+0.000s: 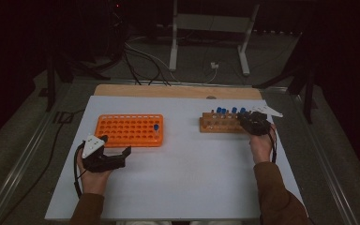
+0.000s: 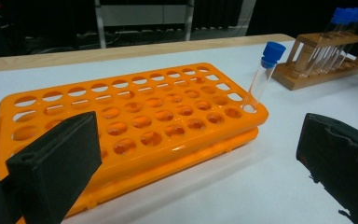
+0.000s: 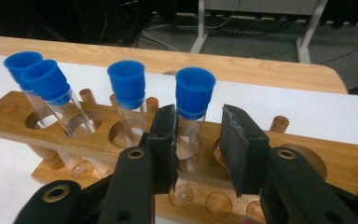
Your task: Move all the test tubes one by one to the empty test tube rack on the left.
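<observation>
An orange plastic rack lies left of centre on the white board, holding one blue-capped glass tube at its right end. To the right stands a wooden rack with several blue-capped tubes. My right gripper is at that rack's right end. In the right gripper view it is open, its jaws straddling the rightmost tube; the left pad is close against the glass and a gap shows on the right. My left gripper rests open in front of the orange rack, holding nothing.
The white board sits on a wooden tabletop. In the left gripper view, the lone tube leans in a corner hole and the wooden rack stands far right. Cables and a metal stand lie on the floor beyond.
</observation>
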{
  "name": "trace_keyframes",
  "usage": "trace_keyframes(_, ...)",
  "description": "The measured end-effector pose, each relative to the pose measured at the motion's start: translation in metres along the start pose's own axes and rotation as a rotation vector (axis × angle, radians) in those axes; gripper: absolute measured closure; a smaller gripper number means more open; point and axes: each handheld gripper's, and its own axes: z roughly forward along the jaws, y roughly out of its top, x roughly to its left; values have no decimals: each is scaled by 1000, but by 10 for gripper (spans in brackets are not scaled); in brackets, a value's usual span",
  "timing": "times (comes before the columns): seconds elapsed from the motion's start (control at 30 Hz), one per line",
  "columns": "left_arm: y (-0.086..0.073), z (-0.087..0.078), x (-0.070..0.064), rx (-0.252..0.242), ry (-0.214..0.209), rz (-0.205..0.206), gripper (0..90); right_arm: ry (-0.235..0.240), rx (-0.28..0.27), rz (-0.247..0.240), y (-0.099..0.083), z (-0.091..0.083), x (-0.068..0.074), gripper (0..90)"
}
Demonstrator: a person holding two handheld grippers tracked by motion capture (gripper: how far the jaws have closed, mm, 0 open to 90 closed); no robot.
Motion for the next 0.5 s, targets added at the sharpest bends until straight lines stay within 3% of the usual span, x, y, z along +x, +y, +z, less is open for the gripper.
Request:
trace_keyframes(0.23, 0, 1, -1, 4, -4, -1, 7, -7, -18, -4, -1, 1, 0, 668)
trace_keyframes(0.3, -1, 1, -1, 3, -3, -1, 7, 0, -28, -7, 0, 1, 2, 707)
trace_keyframes(0.4, -1, 1, 0, 3, -2, -1, 7, -11, -27, -33, 0, 3, 5, 714)
trace_keyframes(0.5, -1, 1, 0, 4, -1, -1, 7, -11, -28, -23, 1, 4, 6, 734)
